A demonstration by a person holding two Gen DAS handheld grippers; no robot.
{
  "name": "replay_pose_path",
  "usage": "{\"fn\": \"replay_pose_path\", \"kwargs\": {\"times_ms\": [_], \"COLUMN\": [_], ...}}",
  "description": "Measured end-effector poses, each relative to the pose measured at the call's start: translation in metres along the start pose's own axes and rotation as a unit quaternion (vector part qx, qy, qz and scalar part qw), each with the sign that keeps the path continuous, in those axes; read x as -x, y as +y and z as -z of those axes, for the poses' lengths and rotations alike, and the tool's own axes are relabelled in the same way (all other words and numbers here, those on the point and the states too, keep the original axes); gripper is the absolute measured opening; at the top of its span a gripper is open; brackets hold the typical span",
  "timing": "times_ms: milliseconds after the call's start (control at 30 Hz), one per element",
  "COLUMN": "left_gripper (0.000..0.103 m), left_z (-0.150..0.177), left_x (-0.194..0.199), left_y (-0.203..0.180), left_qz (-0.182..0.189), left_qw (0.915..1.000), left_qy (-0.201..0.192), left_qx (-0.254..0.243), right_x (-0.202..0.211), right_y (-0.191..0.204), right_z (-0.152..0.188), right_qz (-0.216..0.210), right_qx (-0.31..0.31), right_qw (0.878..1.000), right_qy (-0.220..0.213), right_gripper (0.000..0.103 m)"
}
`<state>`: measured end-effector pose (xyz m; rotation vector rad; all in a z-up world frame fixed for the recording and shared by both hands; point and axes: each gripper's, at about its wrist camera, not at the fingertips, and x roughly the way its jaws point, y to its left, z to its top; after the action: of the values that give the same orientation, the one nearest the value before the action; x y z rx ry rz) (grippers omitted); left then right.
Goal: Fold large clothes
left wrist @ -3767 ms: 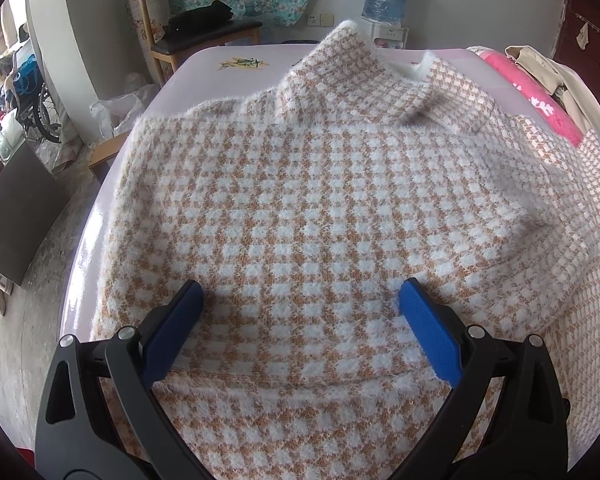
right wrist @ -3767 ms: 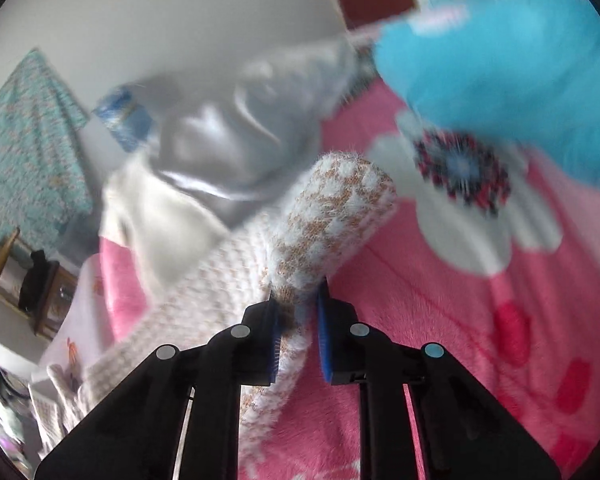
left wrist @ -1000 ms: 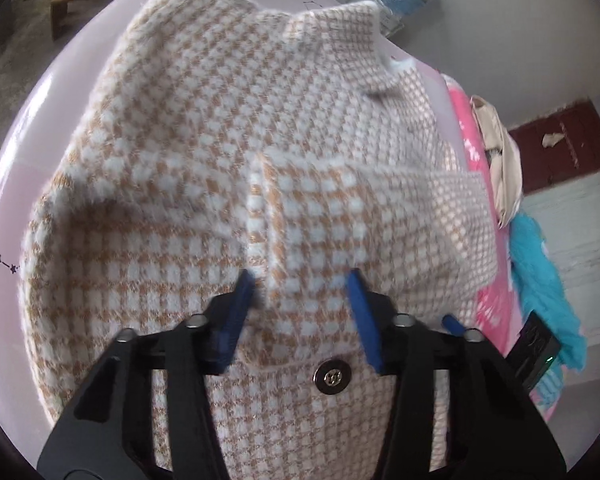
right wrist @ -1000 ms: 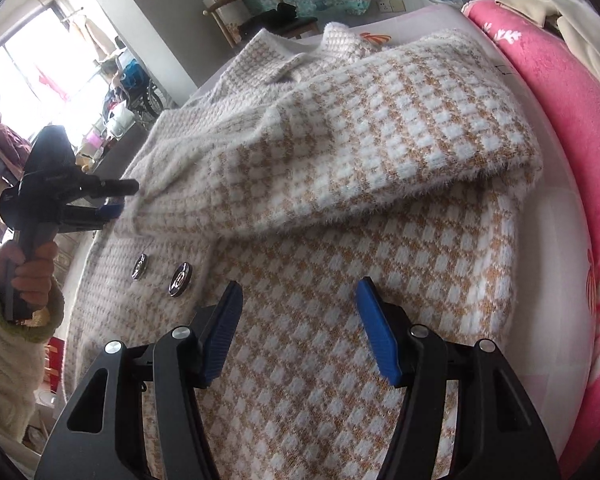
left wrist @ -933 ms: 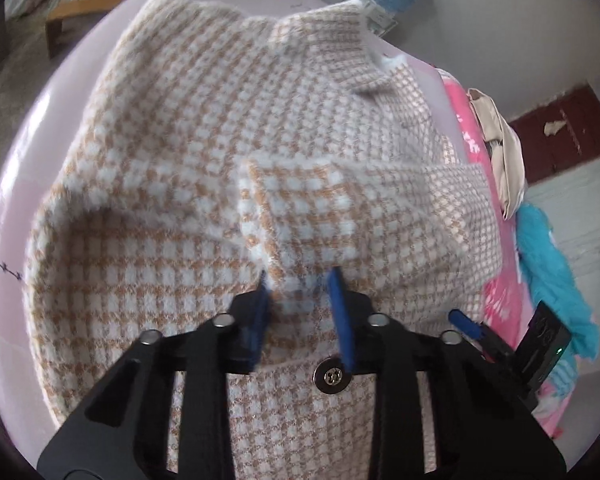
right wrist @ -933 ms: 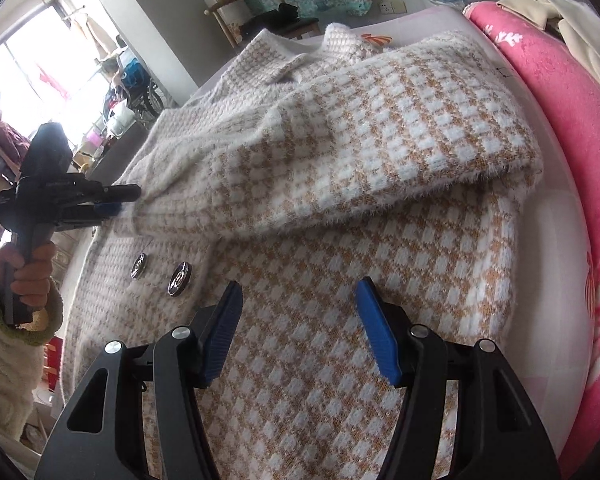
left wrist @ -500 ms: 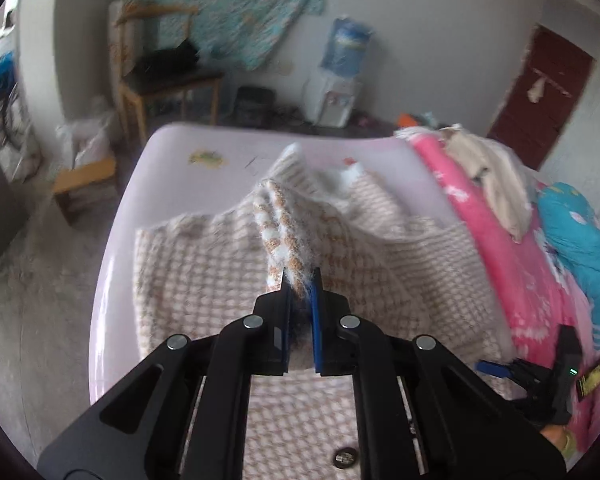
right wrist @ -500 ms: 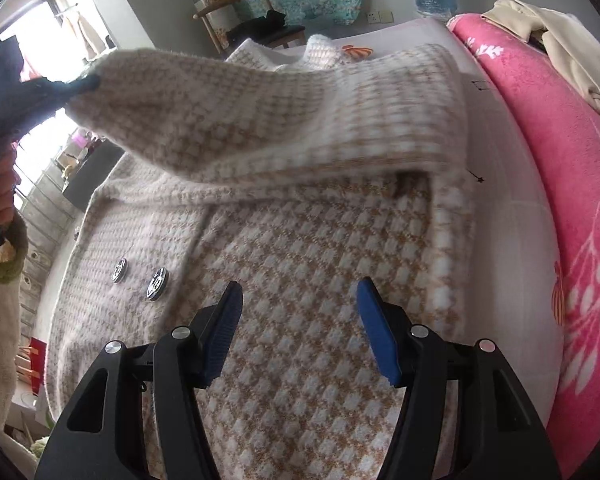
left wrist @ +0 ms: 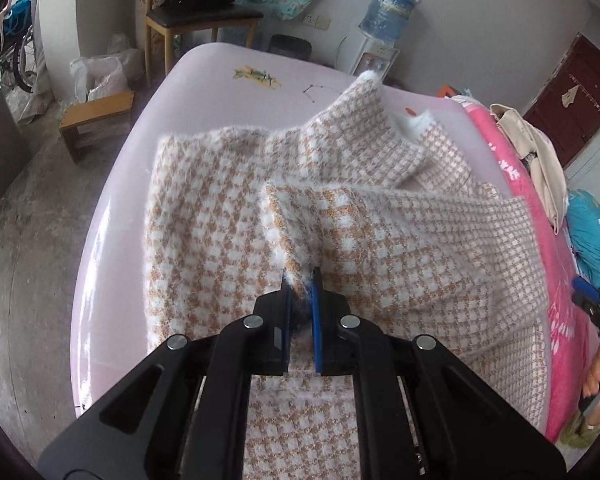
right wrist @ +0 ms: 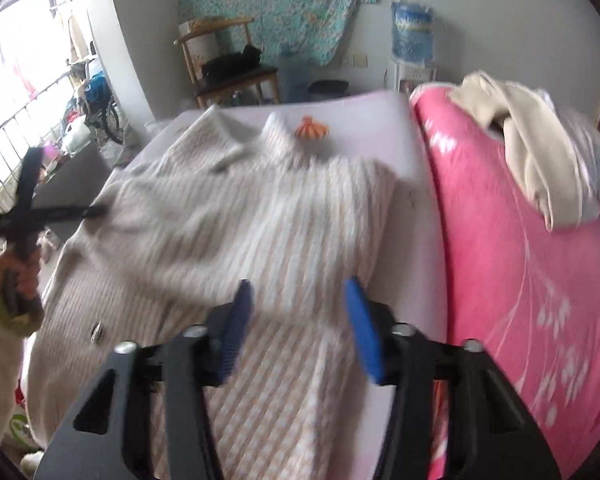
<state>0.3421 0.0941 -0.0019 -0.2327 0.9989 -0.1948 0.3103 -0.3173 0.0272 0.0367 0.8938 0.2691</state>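
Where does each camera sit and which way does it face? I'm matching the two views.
Left wrist: rides the left gripper, looking down at the tan-and-white checked coat; its jaws pinch a fold.
Right wrist: rides the right gripper, above the coat's hem; jaws closing on nothing.
Shared: coat, lilac bed, blue water jug, wooden chair.

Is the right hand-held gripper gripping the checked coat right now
No, the right hand-held gripper hangs above the checked coat, its jaws closing with nothing between them.

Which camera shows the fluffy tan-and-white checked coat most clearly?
The left wrist view: the fluffy tan-and-white checked coat is sharp there, its sleeve pinched in the left fingers. The right wrist view shows it blurred.
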Motion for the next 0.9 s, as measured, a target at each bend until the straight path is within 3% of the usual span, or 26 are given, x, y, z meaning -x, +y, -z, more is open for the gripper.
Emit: {"fn": "replay_pose_path", "kwargs": {"times_ms": [133,200,333,433,533,633,700,767,900], "left_gripper": [0.013,0.016,0.017,0.019,0.029,0.034,0.034,0.034,0.035], "left_z": [0.002,0.003,0.003,0.001,-0.004,-0.008,-0.004,0.000,-0.001], "left_x": [-0.009,-0.007,0.021,0.034,0.024,-0.008,-0.036,-0.066,-0.057], "left_y": [0.009,0.015,0.019,-0.007,-0.045,-0.086,-0.102,-0.104,-0.085], "left_qz": [0.002,0.003,-0.002,0.034,0.069,0.101,0.079,0.025,0.039], "left_qw": [0.9998,0.9998,0.9985,0.9969,0.9938,0.9891,0.9894,0.9902,0.9928], "left_qy": [0.013,0.005,-0.051,-0.065,-0.048,-0.018,0.004,0.030,0.016], "left_qx": [0.014,0.021,0.019,-0.029,-0.072,-0.107,-0.122,-0.134,-0.112], "right_x": [-0.044,-0.081,-0.093,-0.076,-0.075,-0.090,-0.111,-0.119,-0.103], "right_y": [-0.003,-0.007,-0.010,0.003,0.022,0.034,0.040,0.043,0.024], "right_z": [-0.011,-0.008,-0.009,-0.019,-0.029,-0.030,-0.025,-0.020,-0.016], "right_qz": [-0.006,0.007,0.008,0.002,-0.009,-0.035,-0.033,-0.021,-0.021], "right_qx": [0.001,0.006,0.000,0.016,0.038,0.035,0.034,0.048,0.058], "right_qw": [1.000,0.998,0.997,0.998,0.999,0.998,0.998,0.998,0.997], "right_qy": [0.016,0.060,0.081,0.055,0.030,0.031,0.049,0.046,0.041], "right_gripper": [0.028,0.028,0.027,0.027,0.027,0.027,0.027,0.028,0.032]}}
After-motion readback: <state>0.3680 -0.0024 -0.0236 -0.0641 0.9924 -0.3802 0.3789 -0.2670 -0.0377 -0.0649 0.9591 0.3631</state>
